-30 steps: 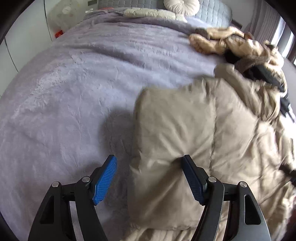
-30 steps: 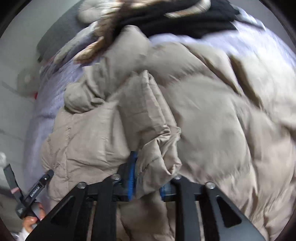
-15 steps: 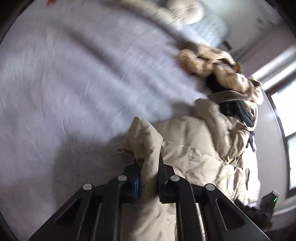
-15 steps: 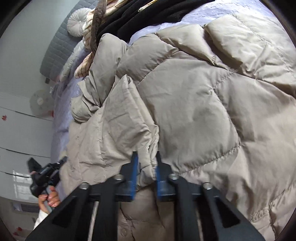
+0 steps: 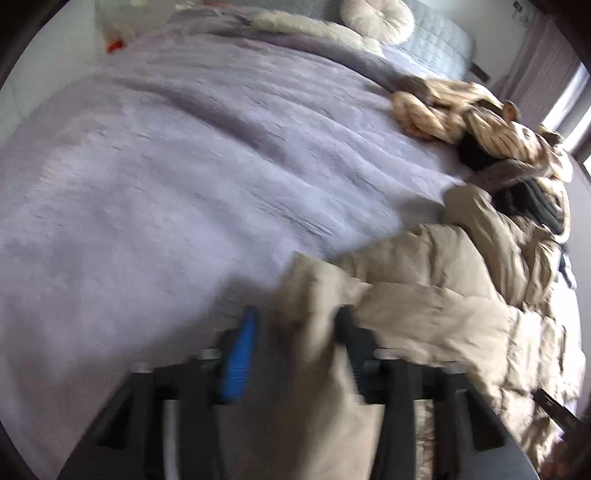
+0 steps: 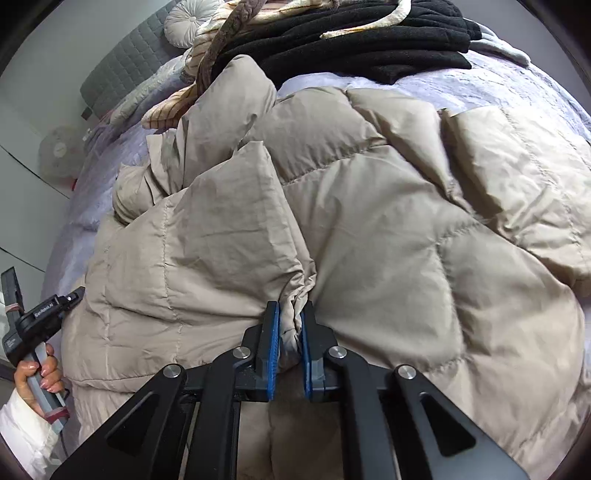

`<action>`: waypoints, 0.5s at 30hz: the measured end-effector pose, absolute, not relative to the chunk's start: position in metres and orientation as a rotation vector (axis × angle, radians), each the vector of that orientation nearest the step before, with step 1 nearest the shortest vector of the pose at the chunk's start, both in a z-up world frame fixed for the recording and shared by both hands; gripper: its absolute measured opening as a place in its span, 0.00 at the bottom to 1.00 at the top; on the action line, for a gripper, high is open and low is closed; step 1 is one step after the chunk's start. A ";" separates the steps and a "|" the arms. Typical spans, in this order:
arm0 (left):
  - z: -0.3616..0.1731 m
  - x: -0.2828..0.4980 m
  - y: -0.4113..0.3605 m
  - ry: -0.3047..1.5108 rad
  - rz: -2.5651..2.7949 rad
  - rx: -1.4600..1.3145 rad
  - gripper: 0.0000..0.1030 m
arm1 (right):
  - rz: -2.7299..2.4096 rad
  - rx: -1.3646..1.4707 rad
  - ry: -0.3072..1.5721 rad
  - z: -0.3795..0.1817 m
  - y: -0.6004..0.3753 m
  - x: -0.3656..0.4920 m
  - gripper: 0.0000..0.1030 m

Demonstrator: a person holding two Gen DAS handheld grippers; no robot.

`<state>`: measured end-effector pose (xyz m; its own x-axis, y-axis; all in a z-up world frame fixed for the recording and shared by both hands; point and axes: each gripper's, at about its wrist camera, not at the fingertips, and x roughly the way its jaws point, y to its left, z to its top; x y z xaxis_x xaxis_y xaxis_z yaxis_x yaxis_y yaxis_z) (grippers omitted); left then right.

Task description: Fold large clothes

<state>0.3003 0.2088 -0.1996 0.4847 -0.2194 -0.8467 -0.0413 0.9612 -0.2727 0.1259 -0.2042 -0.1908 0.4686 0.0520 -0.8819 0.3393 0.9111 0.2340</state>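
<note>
A large beige quilted puffer jacket lies spread on the bed. In the left wrist view it fills the lower right. My right gripper is shut on a bunched fold of the jacket's edge. My left gripper has its jaws partly apart, with a corner of the jacket between the blue pads; the view is blurred. The left gripper also shows in the right wrist view, held by a hand at the left edge beside the jacket.
The bed has a lilac-grey plush cover. A pile of other clothes, striped beige and black, lies at the far side. A round cushion and grey headboard are at the head. A fan stands by the white wall.
My left gripper closed on the jacket corner half a second ago and now has its jaws wider apart. My right gripper stays shut on the fold and has drawn it nearer.
</note>
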 end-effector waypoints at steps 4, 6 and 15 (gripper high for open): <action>-0.178 0.294 0.230 1.026 -0.071 -0.261 0.55 | -0.297 0.290 1.077 -0.173 -0.209 0.109 0.18; -0.168 0.284 0.233 1.011 -0.075 -0.241 0.55 | -0.317 0.296 1.065 -0.163 -0.218 0.095 0.18; -0.142 0.204 0.182 1.068 -0.185 -0.118 0.55 | -0.261 0.458 1.096 -0.145 -0.234 0.038 0.45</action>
<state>0.2045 0.1825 -0.1424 0.4687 -0.2081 -0.8585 0.0936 0.9781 -0.1859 0.0384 -0.2335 -0.1450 0.4395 0.0201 -0.8980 0.4228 0.8774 0.2266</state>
